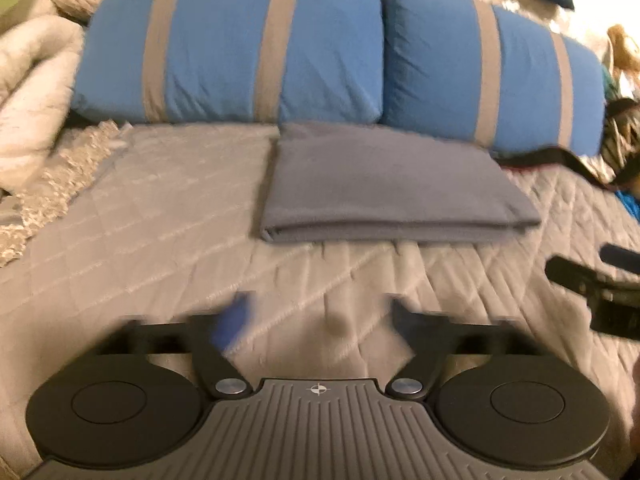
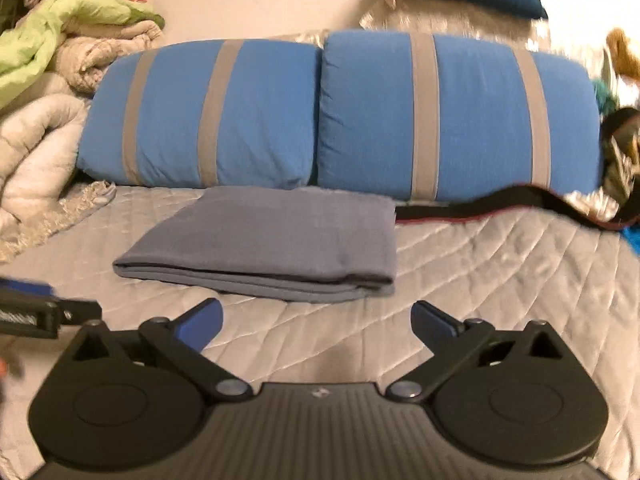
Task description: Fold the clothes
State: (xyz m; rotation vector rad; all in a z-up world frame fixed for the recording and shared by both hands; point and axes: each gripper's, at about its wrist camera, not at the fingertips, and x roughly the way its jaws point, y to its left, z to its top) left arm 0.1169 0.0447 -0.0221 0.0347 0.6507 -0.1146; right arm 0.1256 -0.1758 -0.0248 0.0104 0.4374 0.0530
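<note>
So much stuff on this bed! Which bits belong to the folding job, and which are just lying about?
Part of the job: folded grey cloth; left gripper, open; right gripper, open.

Just lying about: two blue striped pillows; green garment; black strap; quilted bedspread.

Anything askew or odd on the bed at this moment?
Little stands out. The grey cloth lies folded flat on the quilt, edges stacked evenly. Both grippers are open and empty. Only a dark strap trails loosely below the right pillow.

left tongs [image 1: 318,312]: spread, empty | folded grey cloth [image 1: 392,188]: flat on quilt [image 1: 140,216], before blue pillows [image 1: 240,44]
</note>
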